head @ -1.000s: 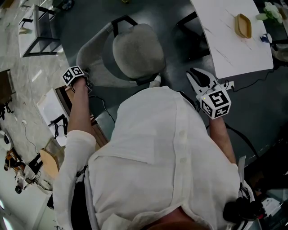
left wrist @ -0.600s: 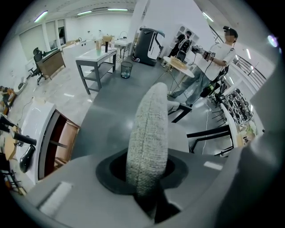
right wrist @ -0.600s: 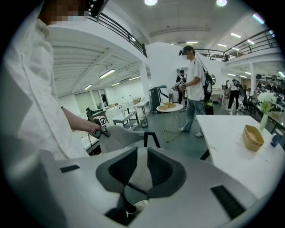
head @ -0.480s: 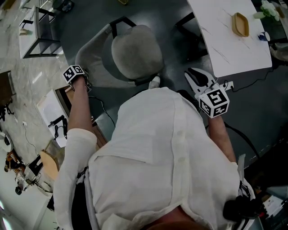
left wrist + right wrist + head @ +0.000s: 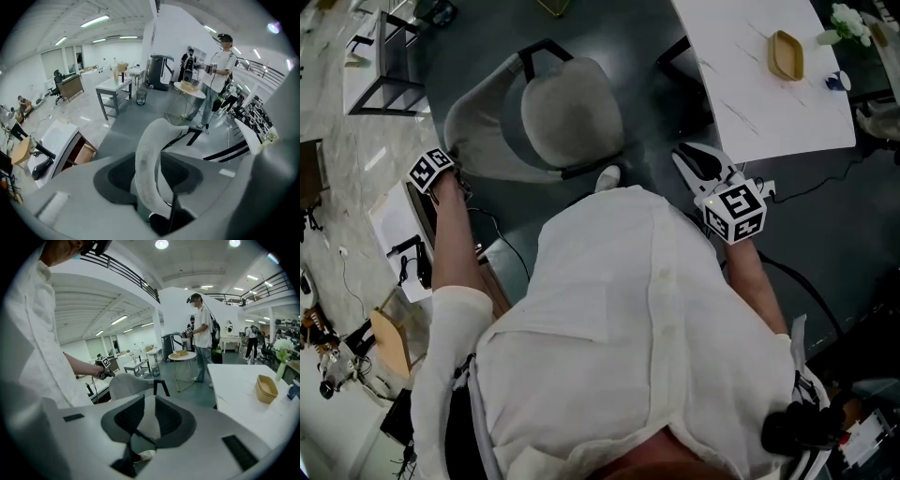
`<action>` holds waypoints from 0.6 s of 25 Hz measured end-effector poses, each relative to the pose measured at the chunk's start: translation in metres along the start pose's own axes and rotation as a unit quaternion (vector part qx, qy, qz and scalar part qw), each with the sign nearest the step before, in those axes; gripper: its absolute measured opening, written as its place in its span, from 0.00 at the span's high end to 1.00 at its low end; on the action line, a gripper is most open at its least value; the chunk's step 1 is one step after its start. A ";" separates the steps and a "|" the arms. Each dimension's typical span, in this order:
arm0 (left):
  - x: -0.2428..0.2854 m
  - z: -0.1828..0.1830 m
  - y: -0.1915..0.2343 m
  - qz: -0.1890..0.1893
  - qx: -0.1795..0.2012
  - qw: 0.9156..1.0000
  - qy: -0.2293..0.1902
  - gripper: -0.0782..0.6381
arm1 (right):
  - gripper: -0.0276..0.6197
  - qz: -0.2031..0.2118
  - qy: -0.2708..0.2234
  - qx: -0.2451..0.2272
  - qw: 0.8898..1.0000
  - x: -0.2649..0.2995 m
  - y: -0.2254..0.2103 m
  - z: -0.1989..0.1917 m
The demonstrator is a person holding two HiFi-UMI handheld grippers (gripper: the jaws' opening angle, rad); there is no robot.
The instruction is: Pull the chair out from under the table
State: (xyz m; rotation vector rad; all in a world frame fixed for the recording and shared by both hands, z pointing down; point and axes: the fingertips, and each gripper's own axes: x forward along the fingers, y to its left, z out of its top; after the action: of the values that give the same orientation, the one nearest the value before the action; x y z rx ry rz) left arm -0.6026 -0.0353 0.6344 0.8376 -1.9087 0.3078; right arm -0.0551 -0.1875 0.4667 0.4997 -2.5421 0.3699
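Note:
The grey upholstered chair (image 5: 572, 112) with a curved backrest stands out on the dark floor, left of the white table (image 5: 759, 84). My left gripper (image 5: 448, 176) is at the left end of the backrest. In the left gripper view (image 5: 152, 187) its jaws have just been opening. The backrest rim (image 5: 147, 164) runs between them, and the pads stand apart from it. My right gripper (image 5: 686, 155) hovers near the table's corner, right of the chair. It is open (image 5: 149, 420) with nothing gripped, and the chair (image 5: 126, 383) shows beyond it.
On the table lie a wooden bowl (image 5: 786, 54) and flowers (image 5: 848, 19). A cable and power strip (image 5: 766, 187) lie on the floor by the table. A white cabinet (image 5: 398, 234) is at my left. A person (image 5: 220, 70) stands by a round side table (image 5: 190, 89).
My left gripper has come off the backrest end and moved left, away from the chair. My right gripper has drifted slightly left. The chair has stayed put.

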 end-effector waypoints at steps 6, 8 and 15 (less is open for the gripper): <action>-0.077 -0.018 -0.051 -0.046 -0.004 0.995 -0.090 0.65 | 0.86 0.035 -0.008 -0.009 0.999 -0.027 -0.011 -0.011; -0.103 -0.029 -0.082 -0.068 0.020 0.991 -0.111 0.65 | 0.86 0.047 -0.011 -0.013 0.999 -0.035 -0.014 -0.015; -0.191 -0.094 -0.216 -0.150 0.106 0.969 -0.164 0.81 | 0.87 0.082 -0.012 -0.031 0.996 -0.067 -0.028 -0.033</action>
State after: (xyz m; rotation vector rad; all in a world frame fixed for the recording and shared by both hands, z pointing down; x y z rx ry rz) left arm -0.3410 -0.0615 0.4833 1.3741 -2.0346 0.1965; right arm 0.0251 -0.1823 0.4627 0.2737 -2.6180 0.3440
